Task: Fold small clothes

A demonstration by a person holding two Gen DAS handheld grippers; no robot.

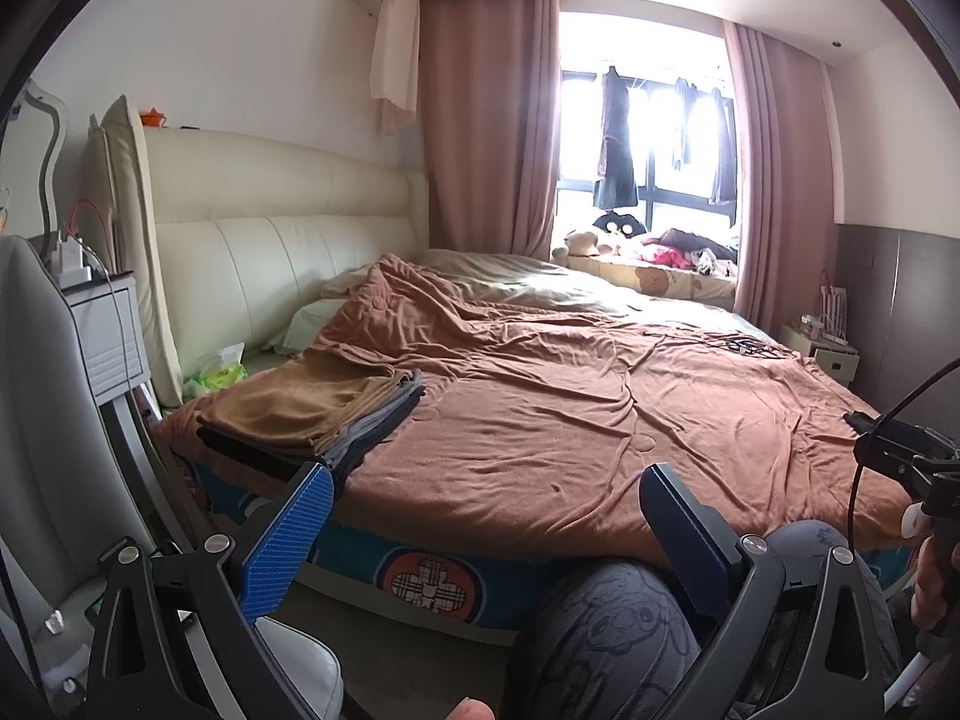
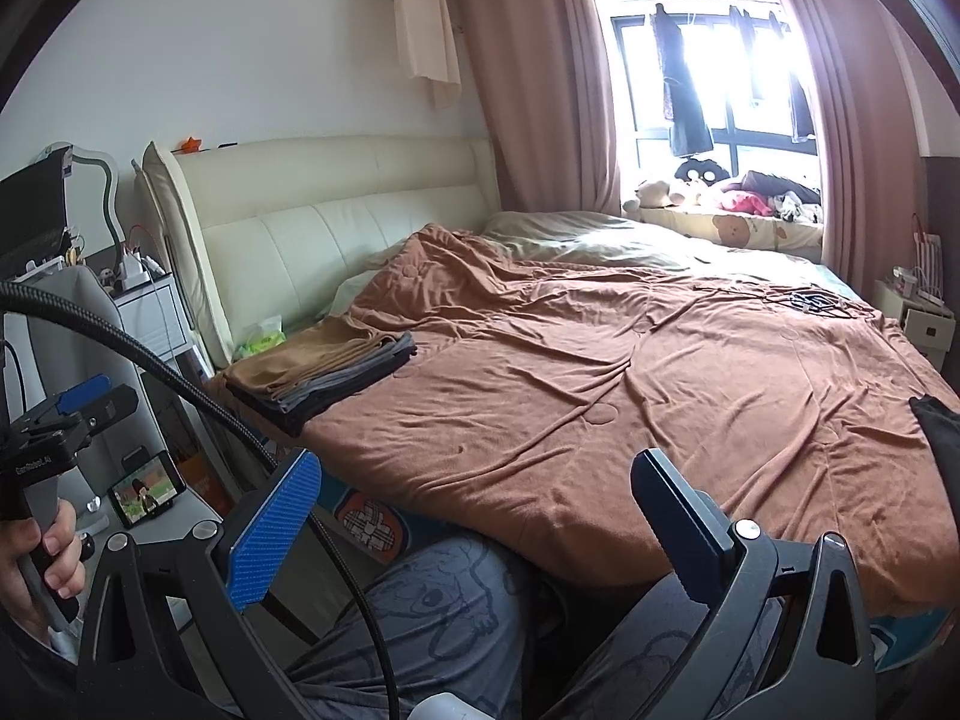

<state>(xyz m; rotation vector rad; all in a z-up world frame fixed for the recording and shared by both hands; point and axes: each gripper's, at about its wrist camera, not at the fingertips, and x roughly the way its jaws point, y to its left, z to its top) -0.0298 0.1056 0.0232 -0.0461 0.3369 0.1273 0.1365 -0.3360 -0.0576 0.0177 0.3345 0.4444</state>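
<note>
Bedroom with a wide bed (image 1: 540, 420) under a rust-brown cover, cream headboard (image 1: 282, 222) behind and a bright window (image 1: 648, 138) between pink curtains. My left gripper (image 1: 486, 480) hangs just short of the bed's near edge, jaws spread wide with nothing between them; my right gripper (image 2: 477, 474) sits the same way, wide apart and empty. Beyond and to the left of both sets of fingers, a stack of folded clothes (image 2: 324, 369) rests on the bed's near corner, tan piece on top, grey and black ones beneath. A dark cloth (image 2: 939, 438) shows at the far right of the right view, mostly cut off. Below the fingers I see knees (image 1: 606, 642) in patterned grey fabric. A phone (image 2: 153, 489) glows to the left of the right fingers.
</note>
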